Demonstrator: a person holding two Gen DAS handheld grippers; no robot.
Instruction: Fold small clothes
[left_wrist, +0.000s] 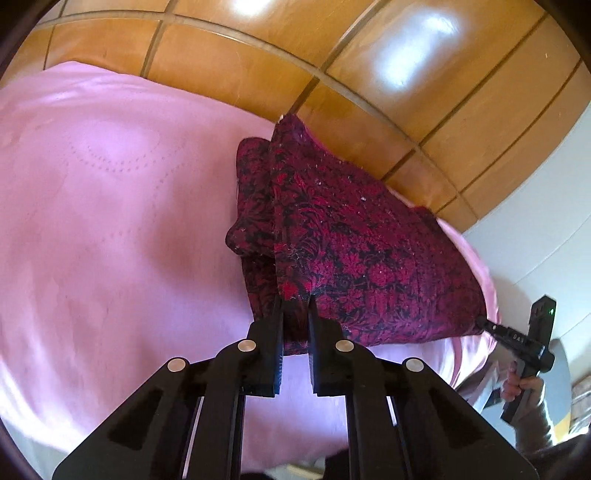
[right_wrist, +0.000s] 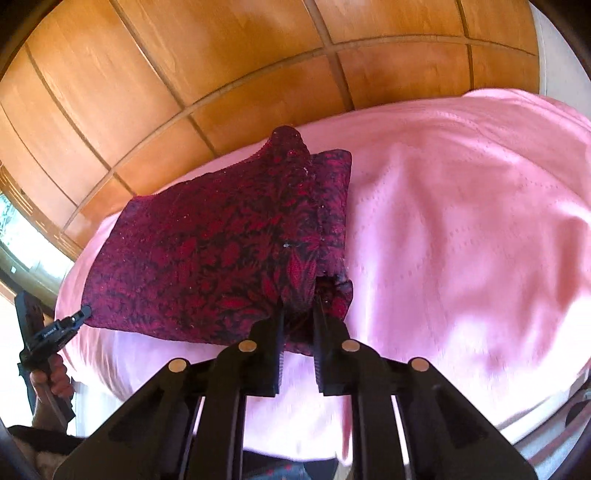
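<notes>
A dark red and black patterned garment (left_wrist: 354, 251) is stretched over the pink bed cover (left_wrist: 110, 206). My left gripper (left_wrist: 295, 301) is shut on its near left corner. My right gripper (right_wrist: 298, 308) is shut on its near right corner, and it also shows in the left wrist view (left_wrist: 484, 323) at the far right. The garment (right_wrist: 221, 254) hangs lifted between the two grippers, with a folded flap along its side edge. The left gripper shows in the right wrist view (right_wrist: 84, 313) at the far left, pinching the cloth's corner.
A wooden panelled wardrobe (left_wrist: 369, 66) stands right behind the bed. The pink cover (right_wrist: 461, 221) spreads wide to the right of the garment. A white wall (left_wrist: 546, 221) is at the right, a window (right_wrist: 14, 236) at the left.
</notes>
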